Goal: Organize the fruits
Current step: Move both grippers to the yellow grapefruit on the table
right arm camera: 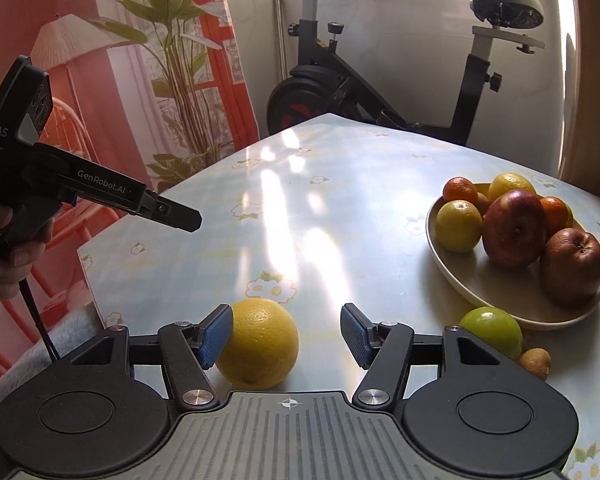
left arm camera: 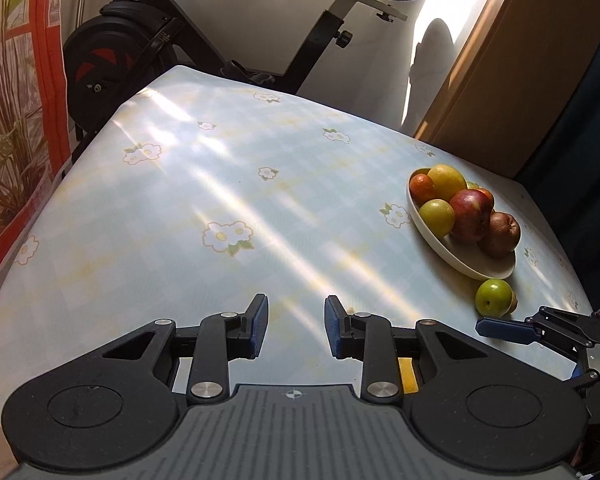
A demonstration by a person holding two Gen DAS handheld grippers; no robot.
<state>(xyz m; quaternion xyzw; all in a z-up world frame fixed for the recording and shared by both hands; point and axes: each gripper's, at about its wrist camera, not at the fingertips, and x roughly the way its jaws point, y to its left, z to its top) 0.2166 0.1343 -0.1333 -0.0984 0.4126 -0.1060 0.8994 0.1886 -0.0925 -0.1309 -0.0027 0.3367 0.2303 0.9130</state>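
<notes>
A cream bowl (right arm camera: 472,280) on the flowered table holds several fruits, among them red apples (right arm camera: 514,228) and oranges; it also shows in the left wrist view (left arm camera: 460,258). A green fruit (right arm camera: 492,330) and a small brown fruit (right arm camera: 535,362) lie on the table beside the bowl. A yellow orange (right arm camera: 260,347) lies between my right gripper's open fingers, touching the left pad (right arm camera: 216,336). My right gripper (right arm camera: 287,336) is open around it. My left gripper (left arm camera: 296,326) is open and empty over bare tablecloth; its body shows in the right wrist view (right arm camera: 100,192).
An exercise bike (right arm camera: 380,92) stands beyond the table's far edge. An orange curtain and plants (right arm camera: 180,60) are to the left. A wooden panel (left arm camera: 500,80) rises behind the bowl. The table's left edge (right arm camera: 88,280) drops off near my left gripper.
</notes>
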